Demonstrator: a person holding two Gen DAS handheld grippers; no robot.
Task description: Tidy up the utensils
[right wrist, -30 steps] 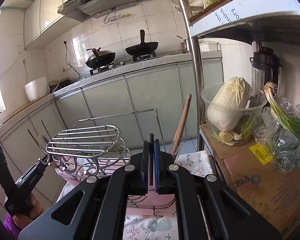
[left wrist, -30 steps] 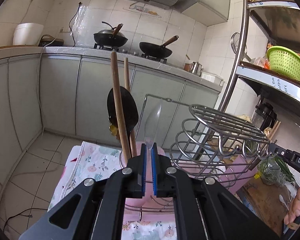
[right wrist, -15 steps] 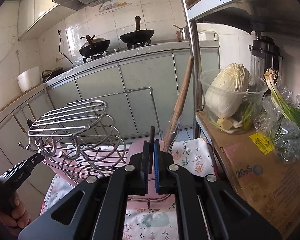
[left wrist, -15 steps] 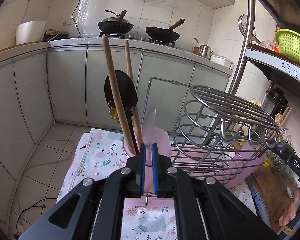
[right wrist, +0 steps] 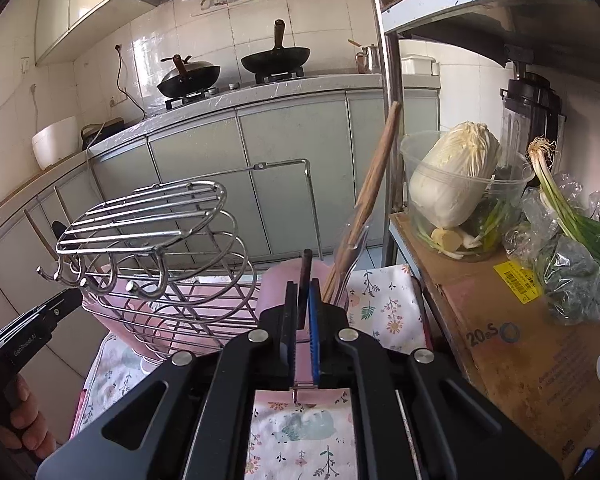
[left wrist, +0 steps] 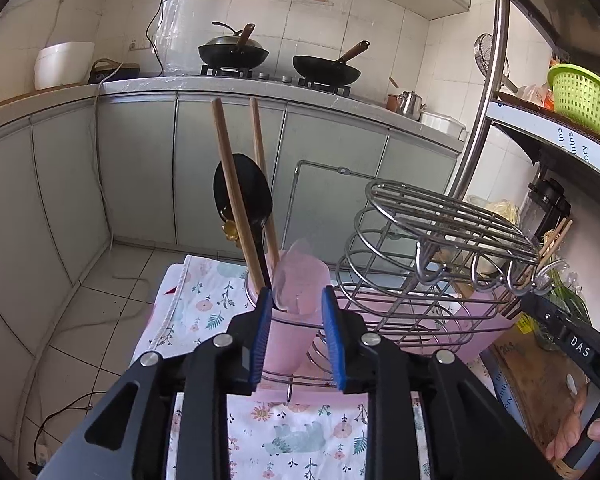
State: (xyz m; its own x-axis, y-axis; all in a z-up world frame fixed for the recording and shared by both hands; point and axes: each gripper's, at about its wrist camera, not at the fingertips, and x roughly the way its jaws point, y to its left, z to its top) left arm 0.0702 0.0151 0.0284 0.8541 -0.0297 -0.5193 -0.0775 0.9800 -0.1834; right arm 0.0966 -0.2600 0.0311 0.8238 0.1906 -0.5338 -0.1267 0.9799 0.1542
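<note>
Jaws of our left gripper (left wrist: 296, 334) stand apart around the pink cup (left wrist: 288, 344), while our right gripper (right wrist: 302, 322) clamps a dark handle (right wrist: 305, 276).

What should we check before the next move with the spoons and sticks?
1. Left tool open: ok.
2. Clear spoon standing in left cup: ok.
3. Right tool shut on dark stick: ok.
4. Stick's lower end inside right cup: cannot tell, the tool hides it.
5. Room in right cup beside wooden handle: ok.
</note>
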